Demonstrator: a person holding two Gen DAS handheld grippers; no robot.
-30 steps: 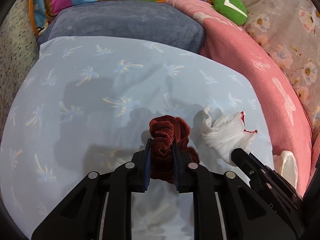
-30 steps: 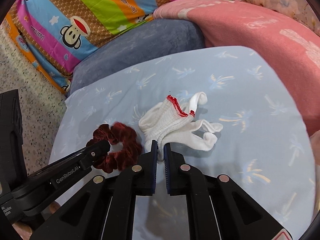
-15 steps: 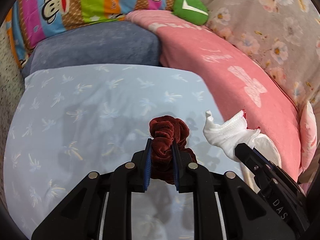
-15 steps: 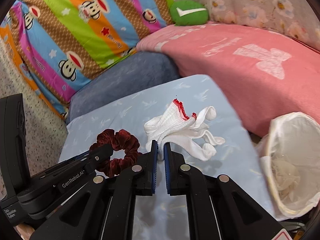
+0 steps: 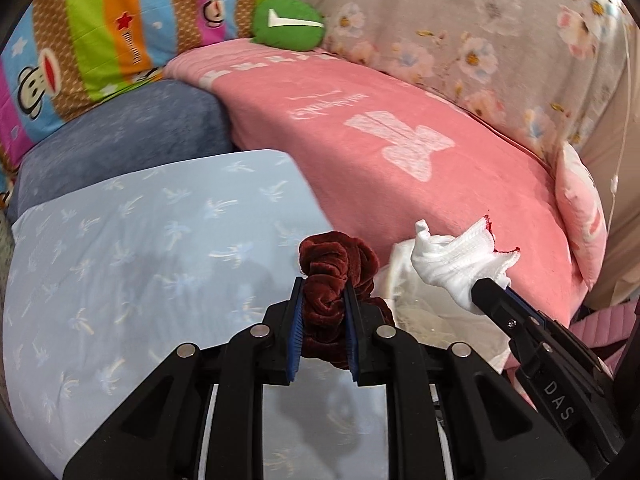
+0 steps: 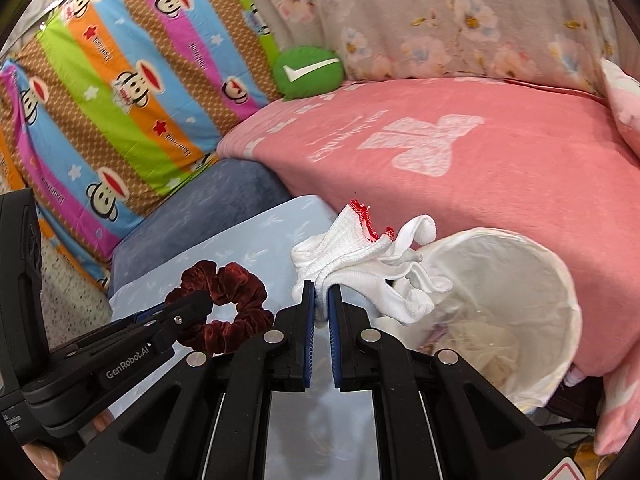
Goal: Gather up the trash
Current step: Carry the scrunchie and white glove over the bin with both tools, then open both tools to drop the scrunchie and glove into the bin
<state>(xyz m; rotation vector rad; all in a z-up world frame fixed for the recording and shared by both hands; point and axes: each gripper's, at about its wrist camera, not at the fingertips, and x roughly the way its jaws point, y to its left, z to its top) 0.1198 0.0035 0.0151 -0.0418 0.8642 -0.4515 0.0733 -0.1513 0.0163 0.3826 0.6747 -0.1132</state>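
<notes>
My left gripper [image 5: 322, 294] is shut on a dark red velvet scrunchie [image 5: 336, 276] and holds it in the air above the light blue sheet [image 5: 140, 248]. The scrunchie also shows in the right wrist view [image 6: 228, 308]. My right gripper [image 6: 321, 300] is shut on a white knit glove with a red cuff [image 6: 360, 260], held over the left rim of a trash bin lined with a white bag [image 6: 552, 280]. In the left wrist view the glove [image 5: 456, 264] hangs just right of the scrunchie, with the bin's bag [image 5: 420, 312] below.
A pink blanket [image 6: 460, 160] covers the bed behind the bin. A dark blue cushion [image 5: 120, 140], a striped monkey-print pillow [image 6: 120, 80] and a green round cushion [image 6: 308, 68] lie at the back. A floral curtain [image 5: 480, 40] hangs behind.
Both grippers have lifted their items off the blue sheet and carried them right, toward the bin. The bin has come into view under the glove.
</notes>
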